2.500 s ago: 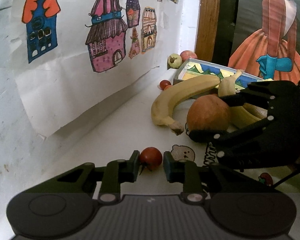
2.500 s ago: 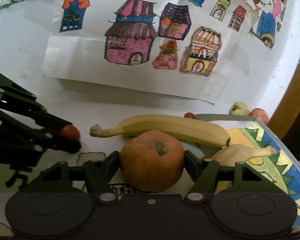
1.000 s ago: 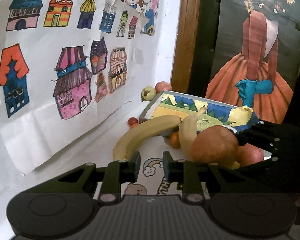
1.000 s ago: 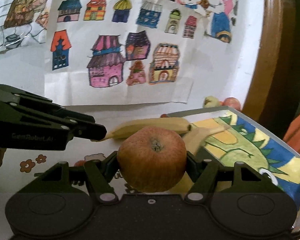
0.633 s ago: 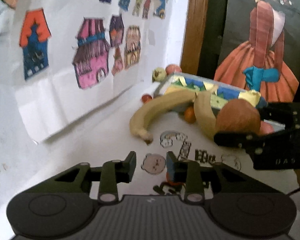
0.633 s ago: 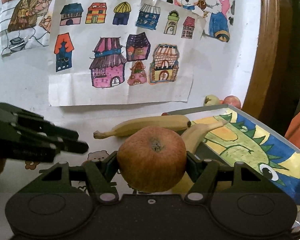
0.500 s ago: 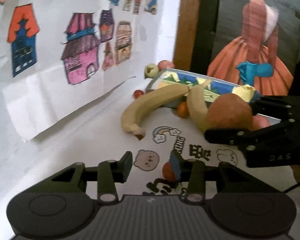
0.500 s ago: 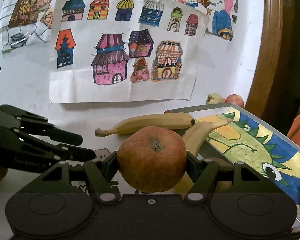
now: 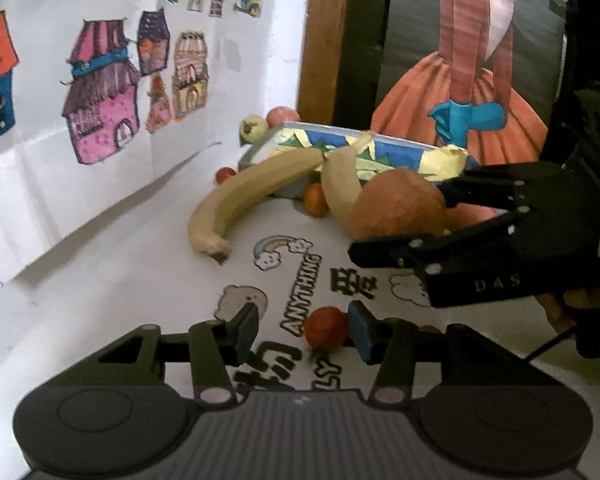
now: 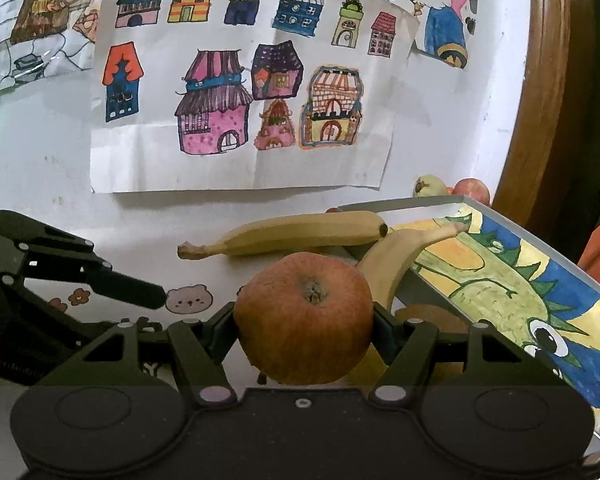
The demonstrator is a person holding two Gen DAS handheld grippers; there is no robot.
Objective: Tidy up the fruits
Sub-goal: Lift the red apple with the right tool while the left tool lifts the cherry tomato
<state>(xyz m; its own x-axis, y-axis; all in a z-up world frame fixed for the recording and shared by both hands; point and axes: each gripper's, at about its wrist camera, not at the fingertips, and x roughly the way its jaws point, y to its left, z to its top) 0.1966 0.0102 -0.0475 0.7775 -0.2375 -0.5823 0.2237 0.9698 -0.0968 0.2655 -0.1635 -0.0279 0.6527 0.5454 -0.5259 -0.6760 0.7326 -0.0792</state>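
On my right wrist view the right gripper (image 10: 303, 326) is clamped on a large reddish-brown apple (image 10: 303, 318), one finger pressed to each side, stem end facing the camera. The apple fills the middle of that view and hides the table (image 10: 100, 216) directly ahead of the fingers, so I cannot see what lies under it. Behind it a long banana (image 10: 288, 234) lies on the table, its far end resting against the tray (image 10: 400, 203) lined with a dinosaur drawing. A second banana (image 10: 404, 252) leans over the tray's near edge, its lower end lost behind the apple. Something brown sits beside my right finger; I cannot make out what it is.

From the left wrist view the left gripper (image 9: 303, 330) is spread apart, with a small red fruit (image 9: 326, 330) on the table between the fingers, just beside the right-hand pad (image 9: 360, 334); whether it touches, I cannot tell. The fruit's lower half is cut off by the gripper body. A small orange fruit (image 9: 315, 199) sits by the tray's near wall, half hidden behind the second banana. Two more fruits at the tray's far corner, one green (image 9: 253, 127), one reddish (image 9: 282, 115), are partly blocked by it.
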